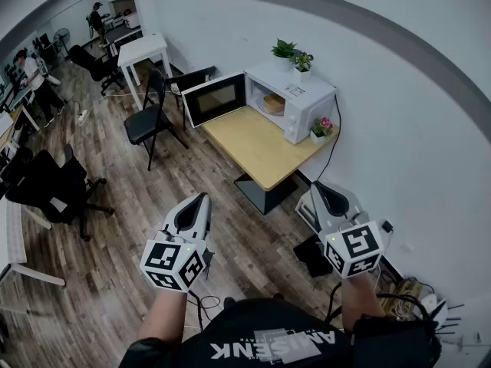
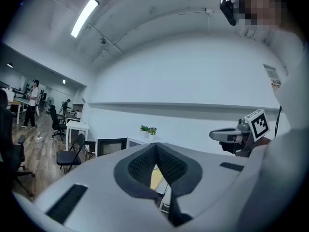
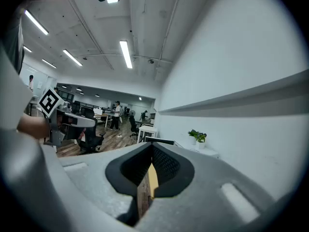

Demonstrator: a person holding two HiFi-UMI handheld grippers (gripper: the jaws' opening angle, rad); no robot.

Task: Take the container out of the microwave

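Note:
A white microwave (image 1: 295, 98) stands at the back of a wooden table (image 1: 257, 152), its door (image 1: 215, 98) swung open to the left. Inside sits a round tan container (image 1: 273, 103). Both grippers hang well short of the table, over the floor. My left gripper (image 1: 202, 200) is shut and empty, with its tips meeting (image 2: 155, 146). My right gripper (image 1: 317, 188) is also shut with nothing in it (image 3: 151, 146). Each gripper view shows the other gripper off to the side: the right gripper (image 2: 236, 134) and the left gripper (image 3: 63, 122).
Two potted plants (image 1: 291, 54) stand on the microwave, and a small flower pot (image 1: 320, 129) sits beside it on the table. Black folding chairs (image 1: 149, 121) stand left of the table. A white wall runs along the right, with cables (image 1: 406, 297) on the floor. Desks and people are far back.

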